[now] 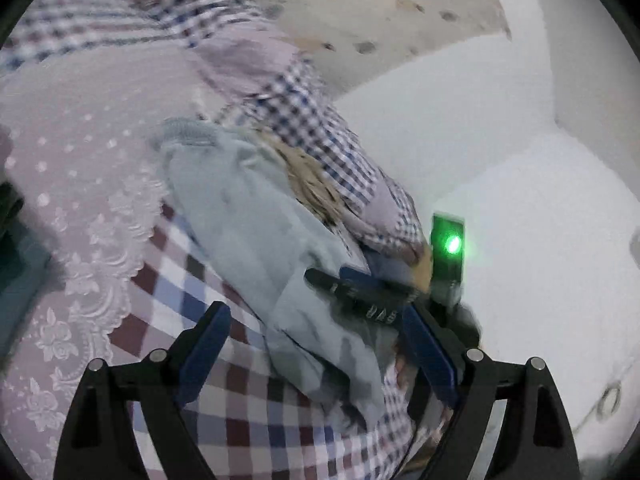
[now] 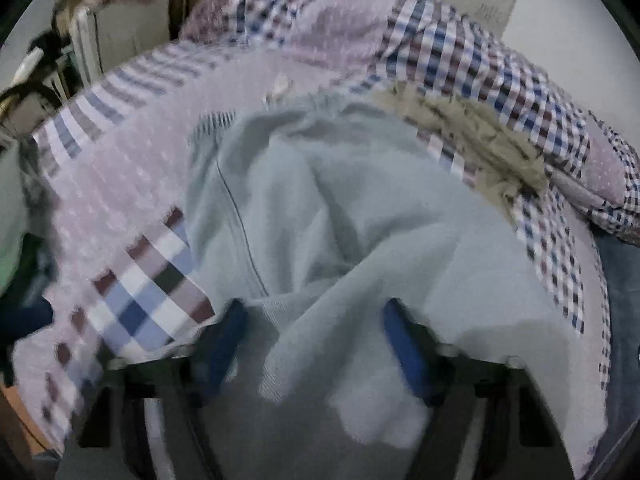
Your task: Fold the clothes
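Note:
A pale blue garment (image 1: 248,216) lies crumpled on a bedspread (image 1: 80,200) of pink lace and checks. My left gripper (image 1: 318,344) is open just above it, one blue finger on either side of the garment's near end. In the left wrist view the right gripper (image 1: 360,296), with a green light on its body, reaches in at the garment's right edge. In the right wrist view the pale blue garment (image 2: 320,208) is bunched in folds, and a ridge of it runs between the wide-apart fingers of my right gripper (image 2: 316,340). The cloth hides that gripper's fingertips.
A tan fringed piece (image 2: 480,144) lies beside the garment on a rumpled checked cover (image 2: 460,64). White floor (image 1: 520,160) and a patterned mat (image 1: 380,8) lie past the bed's right edge. Cluttered furniture (image 2: 88,40) stands at the far left; dark denim (image 2: 620,280) lies at the right.

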Demonstrator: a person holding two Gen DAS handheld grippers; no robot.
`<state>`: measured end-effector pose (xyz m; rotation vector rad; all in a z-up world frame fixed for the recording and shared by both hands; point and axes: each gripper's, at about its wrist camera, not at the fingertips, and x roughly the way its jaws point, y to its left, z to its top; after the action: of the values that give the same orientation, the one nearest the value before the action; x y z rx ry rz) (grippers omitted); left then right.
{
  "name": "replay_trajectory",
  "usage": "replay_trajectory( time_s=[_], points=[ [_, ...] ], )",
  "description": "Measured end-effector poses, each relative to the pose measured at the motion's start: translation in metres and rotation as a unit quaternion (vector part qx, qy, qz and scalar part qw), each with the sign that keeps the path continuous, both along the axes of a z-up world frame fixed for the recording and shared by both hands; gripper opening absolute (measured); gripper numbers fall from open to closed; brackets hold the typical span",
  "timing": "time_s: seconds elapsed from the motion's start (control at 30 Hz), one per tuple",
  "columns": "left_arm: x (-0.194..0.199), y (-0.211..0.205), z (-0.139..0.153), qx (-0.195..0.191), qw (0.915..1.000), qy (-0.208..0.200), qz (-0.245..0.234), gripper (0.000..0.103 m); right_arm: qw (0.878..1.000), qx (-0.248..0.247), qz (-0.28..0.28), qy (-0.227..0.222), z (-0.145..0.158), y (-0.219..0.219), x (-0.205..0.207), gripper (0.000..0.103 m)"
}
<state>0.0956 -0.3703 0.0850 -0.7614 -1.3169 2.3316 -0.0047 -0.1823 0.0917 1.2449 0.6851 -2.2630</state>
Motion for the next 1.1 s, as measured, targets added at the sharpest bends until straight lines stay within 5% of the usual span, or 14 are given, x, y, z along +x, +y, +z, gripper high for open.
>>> replay_trajectory(
  time_s=[0.03,0.13,0.4,0.53,0.6,0.77,0.83,0.9,1.1],
  points=[
    [-0.001,-0.001,-0.004,0.003,0.9999,-0.008,0.006,0.090,1.000,0.010,-0.003,0.005,-0.006,0.002,0.000,0.027],
    [-0.003,0.006,-0.004,-0.003,0.9998,-0.018,0.006,0.090,1.000,-0.021,0.000,0.011,0.004,0.023,0.005,0.010],
    [-0.003,0.030,0.002,-0.031,0.9994,-0.008,-0.016,0.090,0.985,-0.139,-0.061,0.083,0.110,0.170,0.027,0.000],
    [-0.006,0.036,0.002,-0.029,0.9995,-0.008,-0.009,0.090,0.967,-0.165,-0.127,0.144,0.156,0.256,0.051,0.000],
    [-0.008,0.041,0.002,-0.028,0.9995,-0.011,-0.008,0.090,0.965,-0.163,-0.156,0.134,0.164,0.297,0.053,0.000],
    [-0.012,0.052,-0.001,-0.030,0.9987,-0.038,0.018,0.090,0.970,-0.129,-0.162,0.128,0.148,0.324,0.082,0.006],
    [-0.017,0.053,-0.009,-0.019,0.9979,-0.054,0.032,0.090,0.974,-0.127,-0.148,0.118,0.128,0.317,0.100,0.040],
    [-0.022,0.053,-0.018,-0.007,0.9967,-0.068,0.045,0.090,0.979,-0.134,-0.120,0.096,0.100,0.303,0.115,0.052],
    [-0.031,0.052,-0.040,0.014,0.9933,-0.097,0.060,0.090,0.989,-0.131,-0.067,0.028,0.020,0.257,0.150,0.056]
  ],
)
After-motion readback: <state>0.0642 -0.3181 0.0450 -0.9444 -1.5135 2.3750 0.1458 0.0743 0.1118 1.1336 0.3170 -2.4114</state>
